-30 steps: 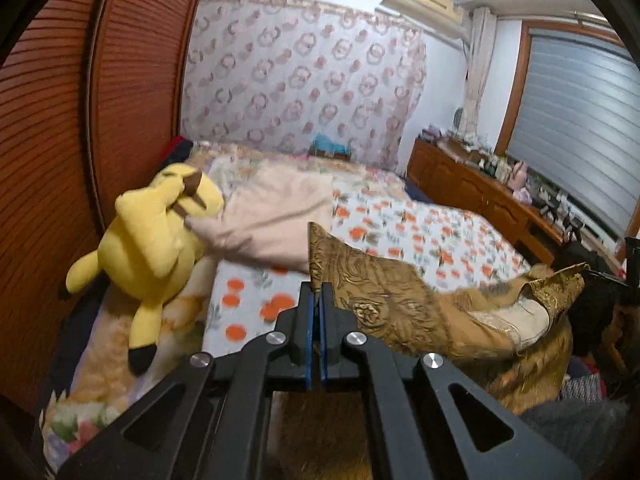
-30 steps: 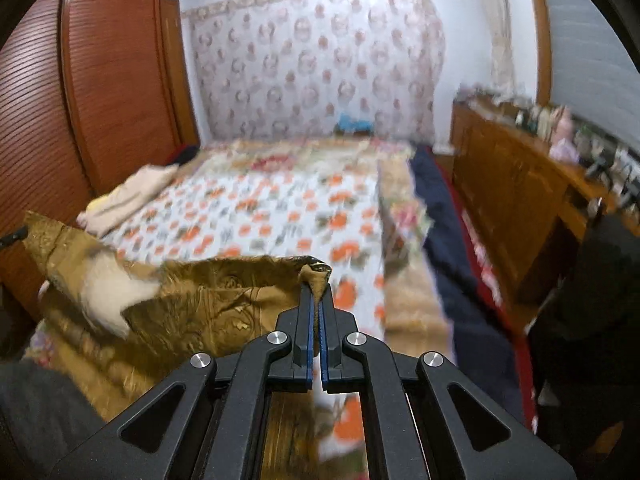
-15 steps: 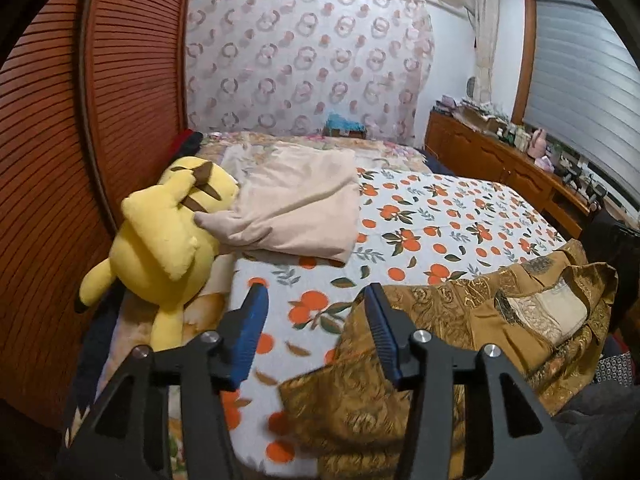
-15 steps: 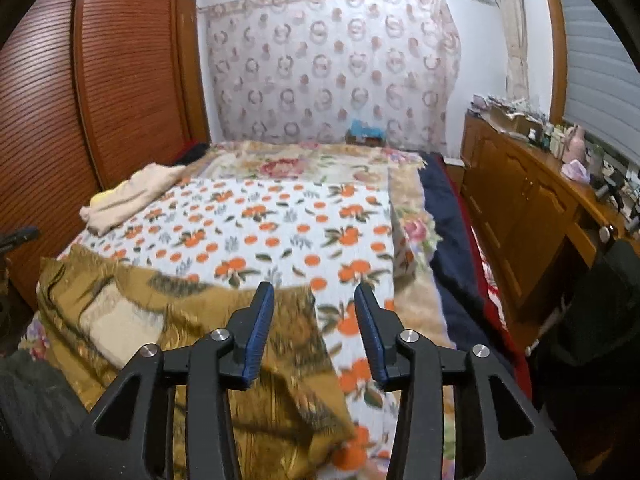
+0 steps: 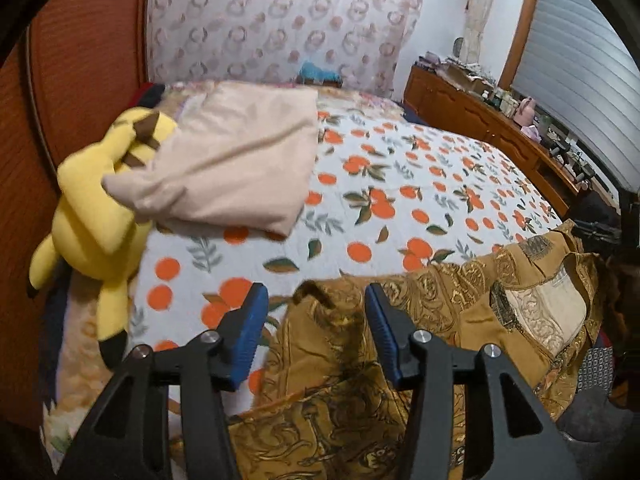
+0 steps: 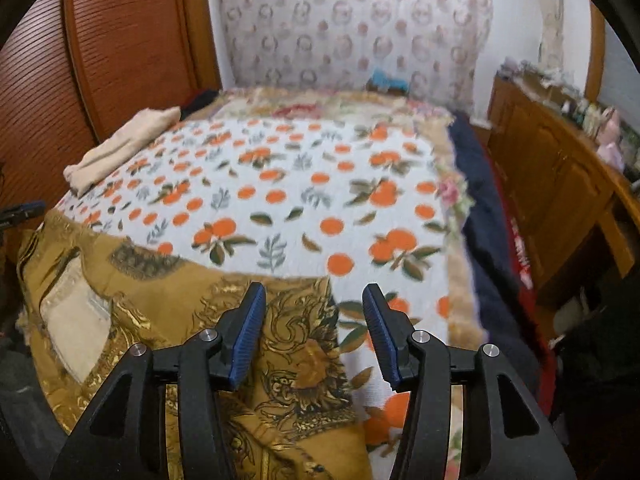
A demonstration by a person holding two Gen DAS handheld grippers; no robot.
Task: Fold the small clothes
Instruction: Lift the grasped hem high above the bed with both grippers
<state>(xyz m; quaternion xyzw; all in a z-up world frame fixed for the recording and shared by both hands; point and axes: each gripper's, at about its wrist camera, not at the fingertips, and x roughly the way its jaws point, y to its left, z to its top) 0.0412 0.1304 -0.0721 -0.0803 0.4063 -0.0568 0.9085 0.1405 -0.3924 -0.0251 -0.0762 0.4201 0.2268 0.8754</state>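
Left tongs [image 5: 316, 330], right tongs [image 6: 312, 330]: black angular arms, ribbed blue pads, silver screw heads at joints

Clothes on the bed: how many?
2: gold patterned satin garment spread at the near edge; folded beige cotton garment farther back against the yellow plush toy. More may be hidden.

Bedroom, lit evenly. Bed [image 6: 280, 200] under an orange-print cover [image 5: 420, 208], filling the middle. Along its left side, reddish louvred wardrobe doors [image 6: 132, 40]. Behind the head, a curtain [image 5: 280, 20] patterned with rings across a white wall. Along the right side, a wooden dresser [image 6: 560, 184] crowded with small items, below a window with closed grey blinds [image 5: 580, 92].
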